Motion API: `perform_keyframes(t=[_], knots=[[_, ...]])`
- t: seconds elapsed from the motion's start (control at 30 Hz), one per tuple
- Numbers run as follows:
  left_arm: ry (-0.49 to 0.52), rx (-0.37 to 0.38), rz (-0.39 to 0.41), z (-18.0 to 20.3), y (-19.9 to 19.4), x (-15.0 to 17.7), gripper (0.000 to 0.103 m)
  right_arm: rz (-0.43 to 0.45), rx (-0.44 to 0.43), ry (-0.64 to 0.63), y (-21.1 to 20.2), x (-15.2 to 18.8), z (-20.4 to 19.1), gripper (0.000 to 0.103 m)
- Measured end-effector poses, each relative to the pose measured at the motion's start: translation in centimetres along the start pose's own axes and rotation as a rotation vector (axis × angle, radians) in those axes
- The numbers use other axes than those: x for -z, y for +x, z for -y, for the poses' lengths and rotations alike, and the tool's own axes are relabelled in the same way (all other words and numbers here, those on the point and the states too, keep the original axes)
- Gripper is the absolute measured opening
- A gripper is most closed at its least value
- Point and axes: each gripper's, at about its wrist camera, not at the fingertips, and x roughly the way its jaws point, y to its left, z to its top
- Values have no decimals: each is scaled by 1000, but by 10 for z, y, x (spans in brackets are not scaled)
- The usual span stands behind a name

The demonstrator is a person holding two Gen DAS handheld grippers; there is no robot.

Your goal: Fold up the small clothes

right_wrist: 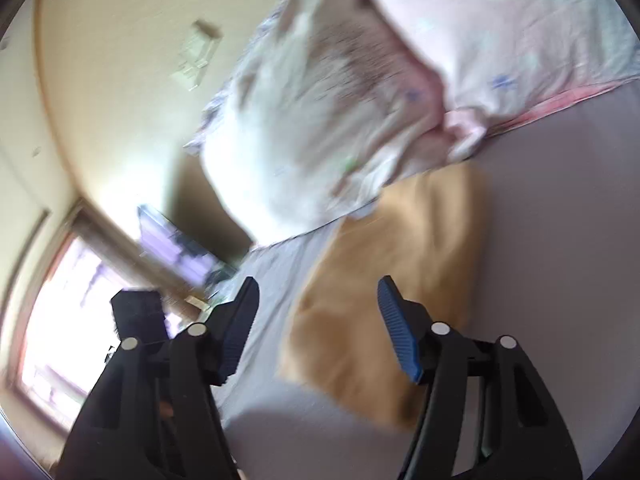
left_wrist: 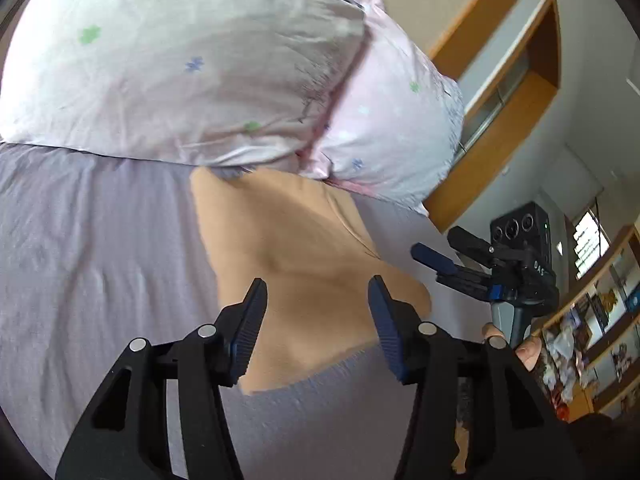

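The left tool (left_wrist: 318, 292) filled the bottom of the left wrist view, its two blue-padded fingers spread wide apart with nothing between them. Directly beyond the fingers, in the centre of the frame, lay the tan garment (left_wrist: 296, 264), spread flat on the lavender bed sheet (left_wrist: 100, 248). The garment's far edge touched the floral pillows (left_wrist: 192, 60) that occupied the upper half of the frame. At the right of the frame the right tool (left_wrist: 444, 256) hovered just beside the garment's right edge, fingers parted and gripping nothing, with the person's hand (left_wrist: 520, 344) on its handle. A wooden shelf unit (left_wrist: 600, 340) stood at the lower right.

The right wrist view was motion-blurred. The right tool (right_wrist: 318, 300) occupied the bottom of the frame, wide open and empty. The tan garment (right_wrist: 392, 280) lay in the centre right of the frame, on the sheet (right_wrist: 560, 240), with the pillows (right_wrist: 320, 120) above it. The camera housing of the left tool (right_wrist: 138, 314) showed at the lower left, against a bright window (right_wrist: 60, 300).
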Motion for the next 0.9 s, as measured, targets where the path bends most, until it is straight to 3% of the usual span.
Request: perform_keyframes(t=[0.07, 0.13, 0.17, 0.2, 0.3, 0.4, 0.43, 0.53, 0.6, 0.67, 0.8, 0.9], knots=[[41, 2, -56, 16, 23, 8, 60, -48, 41, 29, 12, 14, 7, 72], [65, -60, -136, 19, 48, 21, 60, -94, 159, 100, 23, 29, 32, 72], [76, -94, -179, 20, 59, 28, 60, -105, 177, 142, 29, 33, 44, 70], [92, -118, -199, 20, 65, 35, 60, -81, 142, 170, 25, 40, 53, 65], [159, -156, -172, 31, 57, 44, 60, -55, 157, 166, 10, 41, 48, 65], [136, -134, -118, 34, 32, 49, 61, 17, 193, 61, -13, 45, 21, 88], [127, -155, -99, 33, 23, 52, 68, 37, 223, 19, -22, 50, 11, 98], [110, -324, -36, 32, 2, 63, 95, 74, 435, -107, -35, 65, -12, 101], [115, -439, -30, 32, -1, 68, 99, 41, 618, -167, -26, 75, -18, 101], [113, -511, -53, 31, 5, 70, 102, -3, 745, -218, -12, 85, -20, 101], [101, -585, -114, 23, 26, 68, 102, -68, 860, -245, 15, 94, -13, 101], [112, -643, -161, 19, 39, 71, 102, -102, 872, -231, 19, 108, -10, 101]])
